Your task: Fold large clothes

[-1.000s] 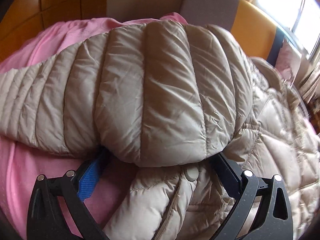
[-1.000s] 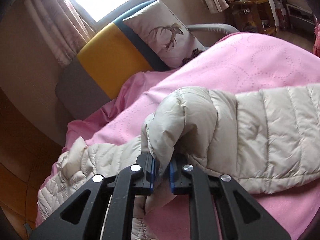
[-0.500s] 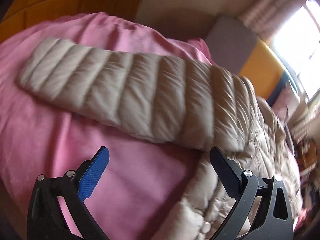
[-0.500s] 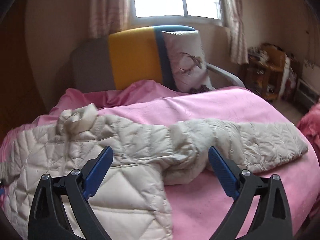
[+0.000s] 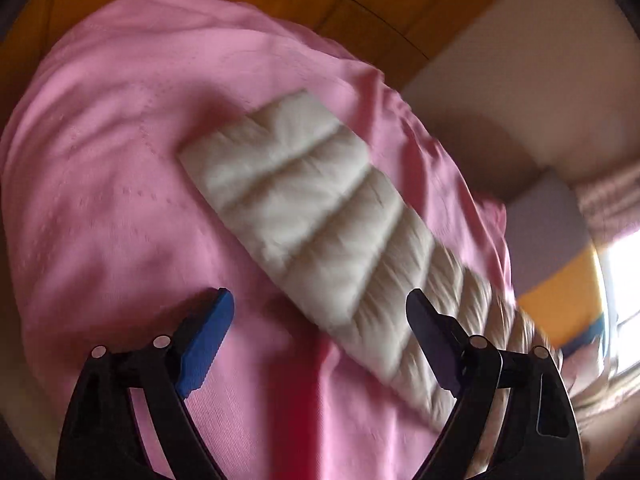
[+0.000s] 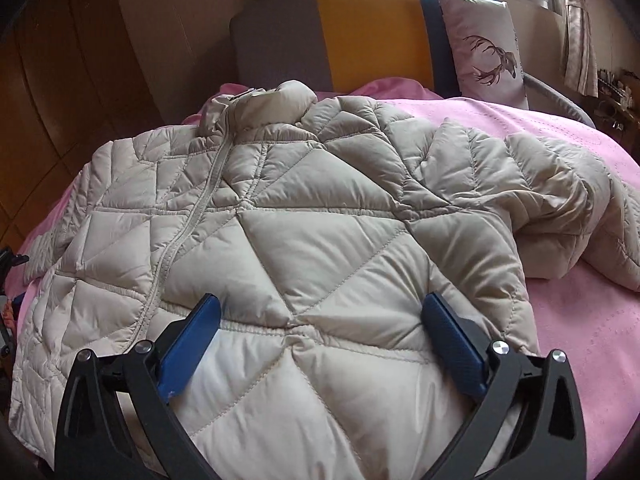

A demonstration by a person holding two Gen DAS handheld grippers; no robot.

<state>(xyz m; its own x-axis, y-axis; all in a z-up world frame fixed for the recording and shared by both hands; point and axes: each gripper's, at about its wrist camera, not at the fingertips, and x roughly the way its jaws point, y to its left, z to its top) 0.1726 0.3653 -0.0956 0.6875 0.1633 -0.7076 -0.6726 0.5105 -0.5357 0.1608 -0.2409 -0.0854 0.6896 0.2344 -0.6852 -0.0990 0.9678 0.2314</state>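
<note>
A beige quilted down jacket (image 6: pixel 320 220) lies front up, zipped, on a pink blanket (image 6: pixel 580 320), collar (image 6: pixel 272 104) toward the far side. One sleeve (image 6: pixel 540 184) is bunched at the right. In the left wrist view the other sleeve (image 5: pixel 304 208) stretches flat across the blanket (image 5: pixel 120 160), cuff at its far end. My left gripper (image 5: pixel 318 298) hovers over this sleeve; its jaws are closing, wide apart, with the sleeve below them and the pads off it. My right gripper (image 6: pixel 320 300) hangs over the jacket's lower front, jaws opening, gripping nothing.
A chair with a grey and yellow back (image 6: pixel 360 36) stands behind the bed, and a deer-print pillow (image 6: pixel 484 48) leans on it. Wooden wall panels (image 5: pixel 320 0) run along the left side. A bright window is at the far right.
My right gripper let go of the sleeve fold, opened wide and swung over the jacket's body. My left gripper pulled back from the shoulder and swung out along the flat sleeve.
</note>
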